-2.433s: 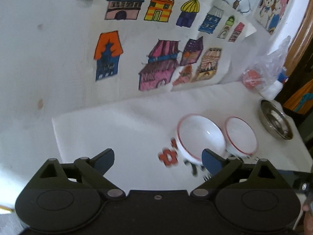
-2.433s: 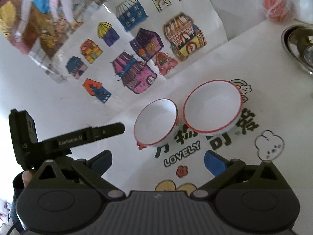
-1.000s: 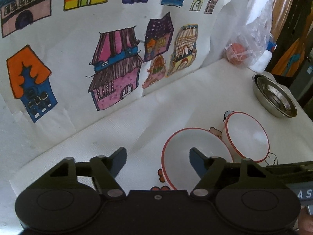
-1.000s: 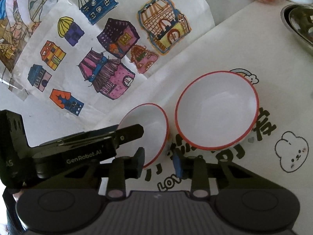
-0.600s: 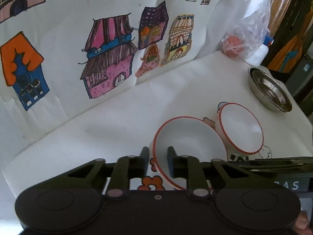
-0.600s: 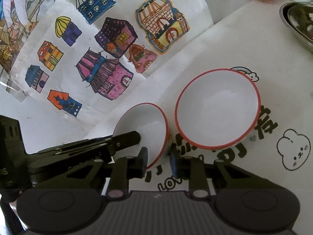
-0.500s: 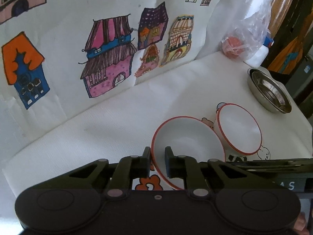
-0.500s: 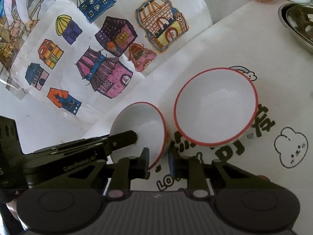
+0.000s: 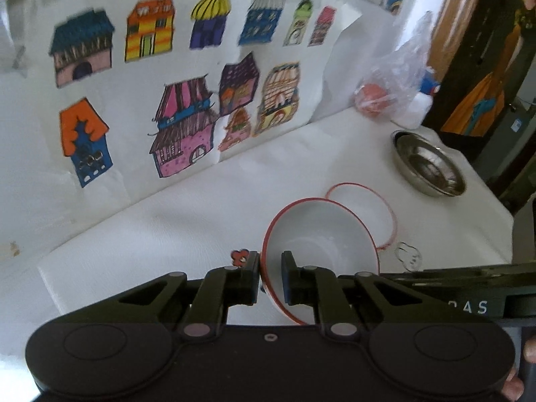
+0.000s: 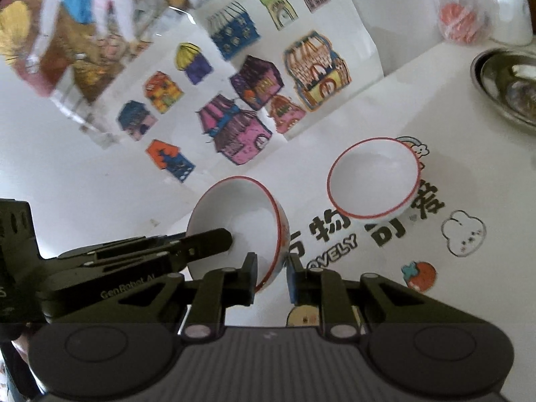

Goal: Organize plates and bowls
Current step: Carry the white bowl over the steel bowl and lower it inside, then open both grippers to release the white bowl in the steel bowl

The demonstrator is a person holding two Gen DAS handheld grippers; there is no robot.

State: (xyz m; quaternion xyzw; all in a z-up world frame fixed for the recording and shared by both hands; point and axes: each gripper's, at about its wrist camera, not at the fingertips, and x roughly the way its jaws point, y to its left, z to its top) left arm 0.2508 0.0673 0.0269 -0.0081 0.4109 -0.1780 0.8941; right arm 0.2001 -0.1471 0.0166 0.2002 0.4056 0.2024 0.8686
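Note:
Two white bowls with red rims are in view. One bowl (image 9: 321,241) (image 10: 241,207) hangs tilted above the printed tablecloth (image 10: 435,127). My left gripper (image 9: 270,268) is shut on its left rim, one finger inside and one outside. My right gripper (image 10: 272,269) is shut on the opposite rim of the same bowl. In the right wrist view a left finger (image 10: 214,238) reaches into the bowl. The second bowl (image 9: 368,207) (image 10: 373,184) stands upright on the cloth to the right, partly hidden behind the lifted one in the left wrist view.
A steel bowl (image 9: 428,164) (image 10: 509,87) sits at the far right of the cloth. Behind it lie a clear plastic bag with something orange (image 9: 375,100) (image 10: 459,20) and a white bottle (image 9: 418,110). A sheet of coloured house drawings (image 9: 184,127) leans up along the back.
Both grippers closed on opposite rims of the left bowl, then rose with it. The bowl left the cloth and tilted. The second bowl stayed where it was.

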